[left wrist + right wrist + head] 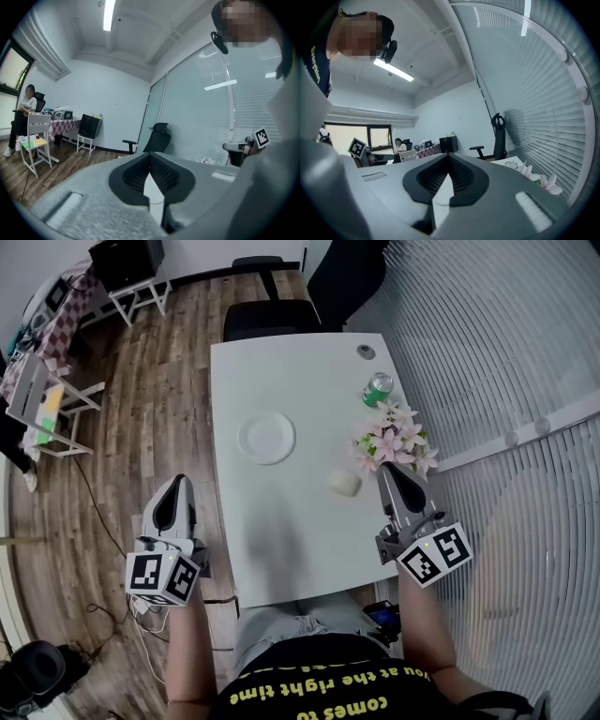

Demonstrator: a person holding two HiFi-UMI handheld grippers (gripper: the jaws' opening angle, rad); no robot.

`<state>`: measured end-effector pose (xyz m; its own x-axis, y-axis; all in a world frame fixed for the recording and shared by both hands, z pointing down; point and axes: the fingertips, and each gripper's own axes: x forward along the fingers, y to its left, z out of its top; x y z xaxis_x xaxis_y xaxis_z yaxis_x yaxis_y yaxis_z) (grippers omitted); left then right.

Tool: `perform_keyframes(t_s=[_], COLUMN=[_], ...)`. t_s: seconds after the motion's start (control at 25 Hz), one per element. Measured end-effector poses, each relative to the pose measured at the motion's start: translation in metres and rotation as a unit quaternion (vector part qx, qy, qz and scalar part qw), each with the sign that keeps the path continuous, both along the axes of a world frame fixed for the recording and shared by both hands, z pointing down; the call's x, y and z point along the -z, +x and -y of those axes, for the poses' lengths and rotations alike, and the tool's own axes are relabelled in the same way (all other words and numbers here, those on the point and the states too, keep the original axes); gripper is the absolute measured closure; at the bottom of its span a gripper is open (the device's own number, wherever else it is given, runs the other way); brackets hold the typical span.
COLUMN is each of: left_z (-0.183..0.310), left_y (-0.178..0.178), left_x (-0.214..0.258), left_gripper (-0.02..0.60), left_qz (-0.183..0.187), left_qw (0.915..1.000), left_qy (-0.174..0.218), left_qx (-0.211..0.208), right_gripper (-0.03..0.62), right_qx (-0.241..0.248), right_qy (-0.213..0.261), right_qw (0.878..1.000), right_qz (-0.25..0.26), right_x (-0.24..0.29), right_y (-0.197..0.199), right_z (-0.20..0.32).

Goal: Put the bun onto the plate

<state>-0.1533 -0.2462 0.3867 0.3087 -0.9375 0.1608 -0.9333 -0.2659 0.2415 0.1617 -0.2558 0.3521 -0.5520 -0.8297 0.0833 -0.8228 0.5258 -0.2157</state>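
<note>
- The bun (345, 484), pale and roundish, lies on the white table (309, 549), towards its right side and a little nearer than the middle.
- It is not on the plate (267, 438). The white plate is empty and sits farther away and to the left of the bun, with bare tabletop between the two.
- The right gripper (382, 468) is over the table's right edge, pointing away from the person. Its jaws are pressed together with nothing between them.
- The bun is just left of that gripper's tip, near it but not touching.
- A bunch of pink and white flowers (394, 442) is right at the tip of the right gripper, on its far side. The right gripper view shows the blossoms low on the right.
- A green can (378, 390) stands beyond the flowers, near the table's right edge.
- The left gripper (178, 482) is held off the table's left edge, over the wooden floor (159, 409). Its jaws are also together and hold nothing.
- The bun is well away from the left gripper, across the width of the table.
- A black office chair (272, 317) stands at the far end of the table.
</note>
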Motion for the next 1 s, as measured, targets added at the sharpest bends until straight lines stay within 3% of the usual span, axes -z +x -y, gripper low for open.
perform_keyframes(t_s=[0.48, 0.84, 1.0], left_z=[0.006, 0.007, 0.006], left_y=[0.003, 0.002, 0.001], left_x=[-0.03, -0.05, -0.058], left_gripper=[0.581, 0.581, 0.581], left_qz=[0.008, 0.009, 0.011], left_qw=[0.9996, 0.9989, 0.9985], left_qy=[-0.027, -0.045, -0.052], left_qx=[0.004, 0.006, 0.009], right_gripper=[0.509, 0.404, 0.376], right_qx=[0.036, 0.069, 0.069], right_qy=[-0.082, -0.152, -0.157], right_qw=[0.995, 0.979, 0.973], right_qz=[-0.051, -0.116, -0.154], right_x=[-0.088, -0.166, -0.194], right_y=[0.0, -0.004, -0.001], right_z=[0.009, 0.011, 0.016])
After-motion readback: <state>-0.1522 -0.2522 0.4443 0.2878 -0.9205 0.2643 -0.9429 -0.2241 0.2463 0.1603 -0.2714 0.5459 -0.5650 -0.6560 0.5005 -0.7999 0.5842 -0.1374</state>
